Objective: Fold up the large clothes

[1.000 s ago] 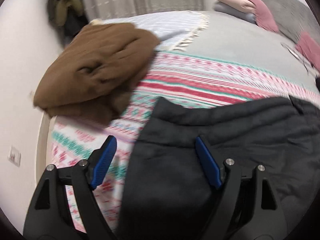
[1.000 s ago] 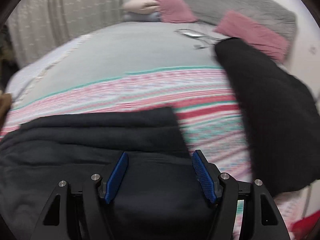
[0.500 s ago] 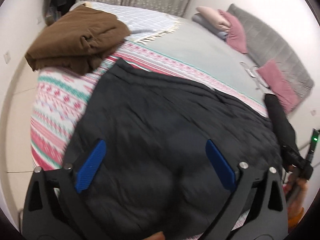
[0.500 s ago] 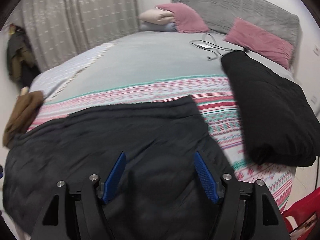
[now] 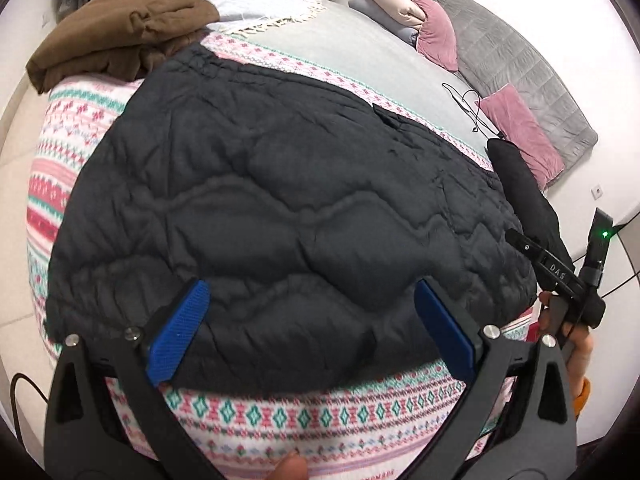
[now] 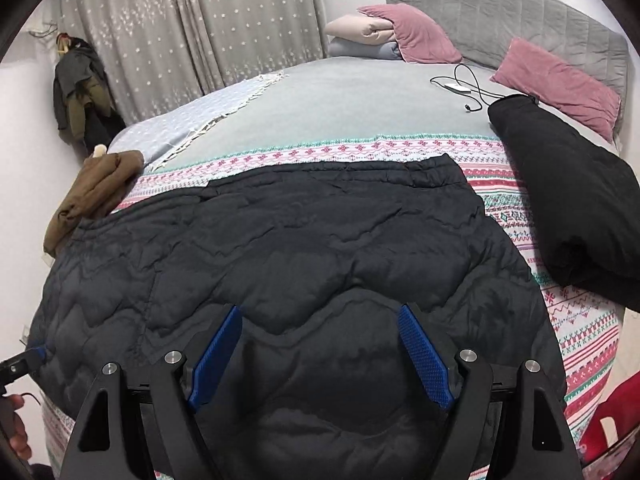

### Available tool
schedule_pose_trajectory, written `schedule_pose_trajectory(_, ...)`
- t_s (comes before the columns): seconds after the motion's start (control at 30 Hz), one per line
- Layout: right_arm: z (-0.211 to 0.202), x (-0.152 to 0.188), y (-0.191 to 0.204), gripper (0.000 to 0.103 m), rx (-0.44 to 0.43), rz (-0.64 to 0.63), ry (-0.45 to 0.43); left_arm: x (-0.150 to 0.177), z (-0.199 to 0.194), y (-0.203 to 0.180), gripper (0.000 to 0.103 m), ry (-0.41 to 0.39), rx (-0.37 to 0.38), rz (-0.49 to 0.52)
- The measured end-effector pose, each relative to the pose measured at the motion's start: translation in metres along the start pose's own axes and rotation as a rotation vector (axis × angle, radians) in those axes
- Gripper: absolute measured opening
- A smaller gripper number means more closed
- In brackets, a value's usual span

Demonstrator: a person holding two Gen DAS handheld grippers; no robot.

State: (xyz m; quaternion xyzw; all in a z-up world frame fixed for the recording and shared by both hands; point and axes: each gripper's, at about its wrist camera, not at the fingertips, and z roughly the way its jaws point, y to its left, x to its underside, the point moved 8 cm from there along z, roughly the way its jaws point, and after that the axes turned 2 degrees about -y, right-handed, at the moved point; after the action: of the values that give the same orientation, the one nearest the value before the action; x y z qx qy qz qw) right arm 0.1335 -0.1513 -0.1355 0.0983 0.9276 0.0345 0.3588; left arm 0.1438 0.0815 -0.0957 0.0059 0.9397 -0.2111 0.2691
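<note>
Dark jacket (image 5: 280, 208): quilted matt cloth, puffy. Bedspread (image 5: 280, 420): knitted patterned cloth. Headboard (image 6: 500, 12): grey padded fabric.

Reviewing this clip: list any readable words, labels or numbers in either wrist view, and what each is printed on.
"DAS": white letters on the black finger of the right gripper, seen in the left wrist view.
Nothing else is readable; the dark quilted jacket and the patterned knit blanket show no text.
</note>
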Motion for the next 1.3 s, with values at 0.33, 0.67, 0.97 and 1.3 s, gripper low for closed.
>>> schedule_pose_trajectory(0.33,-0.001,0.015,0.02,0.082,-0.045,-0.031,0.033,0.033,0.006,0.019,0.102,0.125,0.03,-0.096)
schedule_pose_trajectory(0.67,0.006,0.023,0.035,0.082,-0.032,-0.112,0.052,0.071,0.006,0.016,0.102,0.202,0.054,-0.137)
schedule_pose_trajectory(0.97,0.001,0.023,0.049,0.082,-0.073,-0.128,0.039,0.062,-0.002,0.052,0.102,-0.06,0.027,-0.348)
schedule_pose_trajectory(1.3,0.003,0.028,0.071,0.082,-0.097,-0.193,0.029,0.054,0.009,0.051,0.102,-0.243,-0.071,-0.36)
